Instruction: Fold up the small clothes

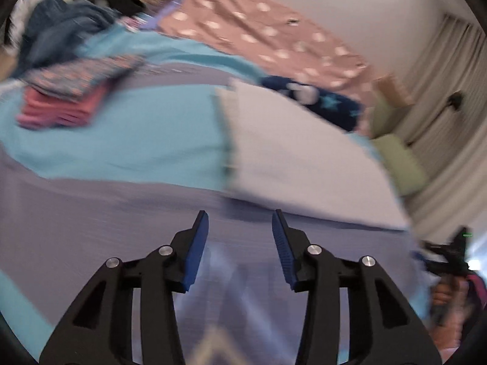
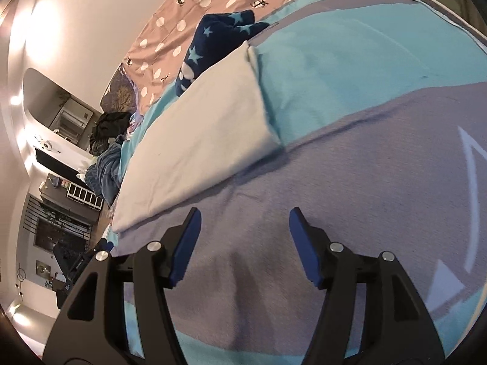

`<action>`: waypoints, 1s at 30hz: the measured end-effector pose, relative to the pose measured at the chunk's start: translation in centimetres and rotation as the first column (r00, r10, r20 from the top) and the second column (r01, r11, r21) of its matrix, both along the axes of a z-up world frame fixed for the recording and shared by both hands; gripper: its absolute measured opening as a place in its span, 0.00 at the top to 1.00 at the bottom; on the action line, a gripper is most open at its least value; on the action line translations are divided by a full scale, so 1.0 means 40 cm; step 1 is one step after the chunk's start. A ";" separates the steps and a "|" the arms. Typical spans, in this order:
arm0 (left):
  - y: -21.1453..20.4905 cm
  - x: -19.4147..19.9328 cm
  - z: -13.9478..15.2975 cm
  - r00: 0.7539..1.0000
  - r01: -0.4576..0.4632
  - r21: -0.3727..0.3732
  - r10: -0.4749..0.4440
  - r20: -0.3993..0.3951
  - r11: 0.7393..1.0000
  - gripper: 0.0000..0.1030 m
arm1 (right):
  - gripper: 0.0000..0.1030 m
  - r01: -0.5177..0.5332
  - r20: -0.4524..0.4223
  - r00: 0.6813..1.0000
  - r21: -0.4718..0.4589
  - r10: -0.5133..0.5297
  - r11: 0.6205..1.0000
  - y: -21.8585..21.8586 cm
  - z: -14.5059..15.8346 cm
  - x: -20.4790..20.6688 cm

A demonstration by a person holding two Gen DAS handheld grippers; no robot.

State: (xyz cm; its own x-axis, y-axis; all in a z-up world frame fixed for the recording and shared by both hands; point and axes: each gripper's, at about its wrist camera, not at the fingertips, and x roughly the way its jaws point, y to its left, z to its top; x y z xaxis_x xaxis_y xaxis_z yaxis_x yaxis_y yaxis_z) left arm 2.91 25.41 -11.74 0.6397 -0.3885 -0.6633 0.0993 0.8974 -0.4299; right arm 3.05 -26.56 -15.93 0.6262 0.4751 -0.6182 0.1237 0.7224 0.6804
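A folded white cloth (image 1: 298,158) lies flat on the blue and grey bedspread (image 1: 91,219); it also shows in the right wrist view (image 2: 201,137). My left gripper (image 1: 240,222) is open and empty, just short of the cloth's near edge. My right gripper (image 2: 243,219) is open and empty, over the grey bedspread (image 2: 350,182) beside the cloth's long edge. A stack of folded clothes, pink with a patterned piece on top (image 1: 64,97), sits at the left. A navy garment with stars (image 2: 219,39) lies behind the white cloth, also in the left wrist view (image 1: 328,103).
A heap of blue and dark unfolded clothes (image 1: 67,21) lies at the far left of the bed. A pink dotted sheet (image 1: 258,30) covers the back. A green pillow (image 1: 398,161) lies at the right. The other gripper (image 1: 450,258) shows at the right edge.
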 end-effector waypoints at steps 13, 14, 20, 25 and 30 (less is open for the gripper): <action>-0.034 0.130 -0.115 0.987 -0.103 -0.386 0.046 -0.154 0.917 0.57 | 0.37 0.180 -0.055 0.984 0.247 -0.172 0.952 -0.015 -0.068 0.128; -0.040 0.139 -0.113 0.987 -0.105 -0.384 0.049 -0.153 0.917 0.57 | 0.37 0.211 -0.053 0.977 0.249 -0.204 0.945 -0.012 -0.068 0.132; -0.070 0.164 -0.103 0.989 -0.099 -0.366 0.051 -0.138 0.926 0.54 | 0.36 0.267 -0.026 0.963 0.231 -0.268 0.936 0.006 -0.066 0.159; -0.078 0.184 -0.102 0.990 -0.085 -0.374 0.037 -0.135 0.924 0.50 | 0.48 0.272 -0.010 0.961 0.213 -0.277 0.938 0.013 -0.068 0.182; -0.081 0.195 -0.106 0.991 -0.101 -0.364 0.063 -0.115 0.926 0.53 | 0.49 0.271 0.004 0.961 0.186 -0.277 0.944 0.020 -0.069 0.201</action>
State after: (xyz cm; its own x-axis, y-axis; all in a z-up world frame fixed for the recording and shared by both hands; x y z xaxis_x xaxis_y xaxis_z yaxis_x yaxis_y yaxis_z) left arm 10.73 22.18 -15.99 0.6180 -0.5668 -0.5448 -0.0276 0.6768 -0.7356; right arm 11.07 -25.76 -18.71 0.7649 0.3853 -0.5163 0.2767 0.5272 0.8034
